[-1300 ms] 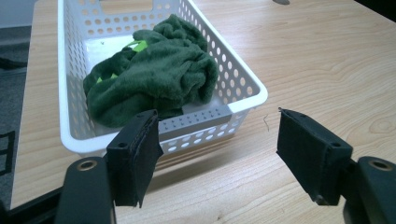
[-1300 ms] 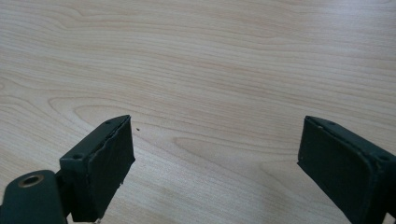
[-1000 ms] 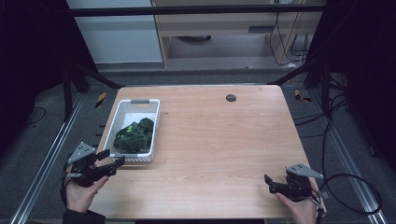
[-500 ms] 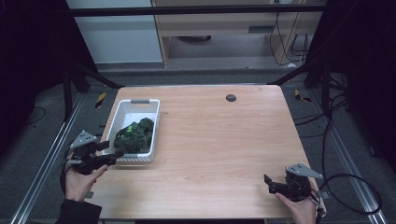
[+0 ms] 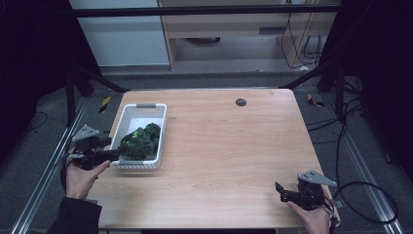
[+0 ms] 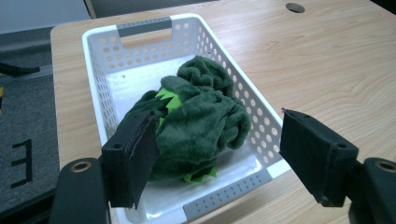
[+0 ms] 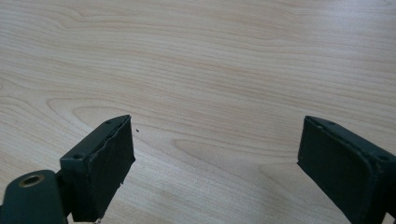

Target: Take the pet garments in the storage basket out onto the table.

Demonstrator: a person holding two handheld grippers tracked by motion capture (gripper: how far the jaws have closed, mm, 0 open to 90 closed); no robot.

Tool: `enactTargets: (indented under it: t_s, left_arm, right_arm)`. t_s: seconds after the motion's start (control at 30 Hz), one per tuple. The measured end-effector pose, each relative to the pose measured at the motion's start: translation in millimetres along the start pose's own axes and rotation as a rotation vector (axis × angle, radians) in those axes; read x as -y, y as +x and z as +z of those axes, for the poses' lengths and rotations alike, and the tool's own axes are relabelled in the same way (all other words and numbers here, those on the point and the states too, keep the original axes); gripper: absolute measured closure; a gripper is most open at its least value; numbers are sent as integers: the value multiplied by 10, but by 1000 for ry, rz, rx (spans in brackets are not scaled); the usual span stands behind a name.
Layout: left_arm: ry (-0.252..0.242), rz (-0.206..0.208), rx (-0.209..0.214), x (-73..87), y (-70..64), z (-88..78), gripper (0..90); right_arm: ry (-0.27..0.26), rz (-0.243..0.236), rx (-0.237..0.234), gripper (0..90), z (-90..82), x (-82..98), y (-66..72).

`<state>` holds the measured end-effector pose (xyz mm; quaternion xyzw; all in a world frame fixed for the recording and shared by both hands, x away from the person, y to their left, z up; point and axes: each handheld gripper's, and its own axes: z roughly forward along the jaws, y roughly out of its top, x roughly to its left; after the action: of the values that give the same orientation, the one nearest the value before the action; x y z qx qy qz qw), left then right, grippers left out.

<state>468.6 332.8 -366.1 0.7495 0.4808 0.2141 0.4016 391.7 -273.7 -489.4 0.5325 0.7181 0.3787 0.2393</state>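
High view: left gripper sits at the near-left corner of the white basket, reaching for the green plush cloth bunched inside it. Right gripper is parked at the near-right edge of the desk, well apart from the basket, pointed at bare wood.

Left gripper view: fingers spread wide, one at the near-left of the basket, the other out past its right wall over the desk. Nothing between them is gripped; whether the left one touches the cloth I can't tell. The cloth is a crumpled dark-green heap with bright green jagged trim poking out, lying in the near half of the basket; the far half shows bare floor.

Right gripper view: fingers wide apart, empty, just desk grain beyond them.

Status, my read:
- Approach more or less done; left gripper is lined up on the basket's near end.
- Grasp not made. Cloth sits fully in the basket, untouched as far as I can see.
- Left: drop the fingers onto the heap inside the walls, close on a fold, lift out. Current spread straddles the right wall, so it needs shifting inward first.
- Right gripper idle; likely joins once the cloth is on the desk.
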Motion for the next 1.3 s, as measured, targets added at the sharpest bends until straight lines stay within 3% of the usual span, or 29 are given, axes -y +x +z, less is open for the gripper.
enactTargets:
  t_s: [0.17,0.6,1.3]
  left_arm:
    - [48,31,-13,-99,19,98,263]
    - [146,57,-13,-199,28,368,245]
    - [250,83,-31,-323,49,638,197]
  right_arm:
    - [8,6,-5,107,5,0,5]
    - [11,2,-7,106,18,4,-4]
    - [20,2,-25,105,31,1,-2]
